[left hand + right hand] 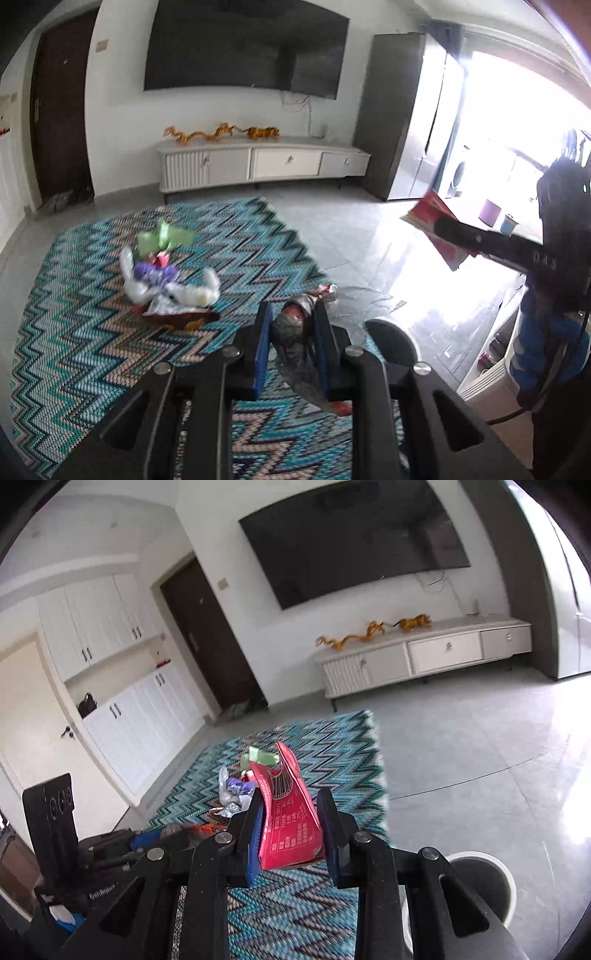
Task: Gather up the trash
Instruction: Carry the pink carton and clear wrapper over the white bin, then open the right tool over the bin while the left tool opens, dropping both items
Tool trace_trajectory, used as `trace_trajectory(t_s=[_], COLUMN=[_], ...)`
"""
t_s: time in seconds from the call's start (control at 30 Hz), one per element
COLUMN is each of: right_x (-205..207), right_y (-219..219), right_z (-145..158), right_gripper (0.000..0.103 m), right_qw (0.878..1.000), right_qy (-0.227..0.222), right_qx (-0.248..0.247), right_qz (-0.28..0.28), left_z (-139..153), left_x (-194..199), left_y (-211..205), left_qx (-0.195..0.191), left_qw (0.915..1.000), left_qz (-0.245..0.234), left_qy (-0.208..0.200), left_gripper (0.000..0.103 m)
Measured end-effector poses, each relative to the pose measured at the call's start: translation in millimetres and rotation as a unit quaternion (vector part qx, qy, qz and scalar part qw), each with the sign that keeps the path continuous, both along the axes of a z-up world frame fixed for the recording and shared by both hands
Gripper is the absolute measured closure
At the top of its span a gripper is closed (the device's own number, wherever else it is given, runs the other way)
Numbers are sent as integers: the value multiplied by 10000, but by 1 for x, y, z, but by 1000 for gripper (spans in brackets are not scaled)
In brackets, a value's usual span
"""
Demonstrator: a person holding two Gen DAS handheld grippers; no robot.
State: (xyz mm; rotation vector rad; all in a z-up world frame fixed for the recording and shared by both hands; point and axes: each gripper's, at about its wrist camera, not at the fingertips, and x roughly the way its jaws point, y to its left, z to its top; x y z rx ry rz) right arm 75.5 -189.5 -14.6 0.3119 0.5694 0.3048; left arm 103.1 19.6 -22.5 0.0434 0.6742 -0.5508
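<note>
Both hands are carrying loads here: the left gripper (291, 325) is clamping its blue pads tight on a crumpled grey-and-red wrapper (295, 332), and the right gripper (291, 823) is pinching a flattened red carton (286, 812) that is standing up between its fingers. The bin (480, 882), a round dark tub with a pale rim, is sitting just below and to the right of the right gripper, and its rim is also peeking out right of the left gripper's fingers, so the drop looks close. Nothing is showing inside the bin from these angles, though. Ahead of both grippers, on the zigzag rug (92, 332), a pile of leftover trash (166, 280) is still waiting: green paper, clear plastic, a purple scrap, a dark foil pack. So the job is looking only partly done.
</note>
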Motion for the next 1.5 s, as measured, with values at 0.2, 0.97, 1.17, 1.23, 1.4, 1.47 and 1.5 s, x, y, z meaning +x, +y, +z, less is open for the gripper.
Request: trace_trajectory(t_s=[0.2,0.97,1.17,1.23,1.4,1.47,1.5], right_x=[-38,-5,10,12,17,18,18], right_y=[-48,-175,-181,-183,-191,-193,-194], right_z=[4,-144,-177,-184,-198,-201,-202], right_gripper=[77,76,76,75,72,65,63], right_qw=[9988,9730,9643,9618,9553,9532,9523], right_qy=[-154,1563,1994,2081,2274,2330,2351], right_qx=[119,633,639,652,654,638,626], right_qz=[-449,-1578,-1623,-1654,-1773,-1819,-1843], left_z=[19,-89,-117,-123,-129,-130,-130], left_x=[-9,71,89,92,98,100,100], left_y=[-43,-224,-247,-254,-262,-264,-264], left_qx=[106,802,790,789,697,648,636], left_qw=[9996,9829,9769,9755,9748,9743,9740], left_qz=[-217,-1076,-1174,-1199,-1176,-1198,-1217], left_qy=[-113,1259,1602,1666,1764,1795,1803], left_gripper=[83,81,80,79,49,48,48])
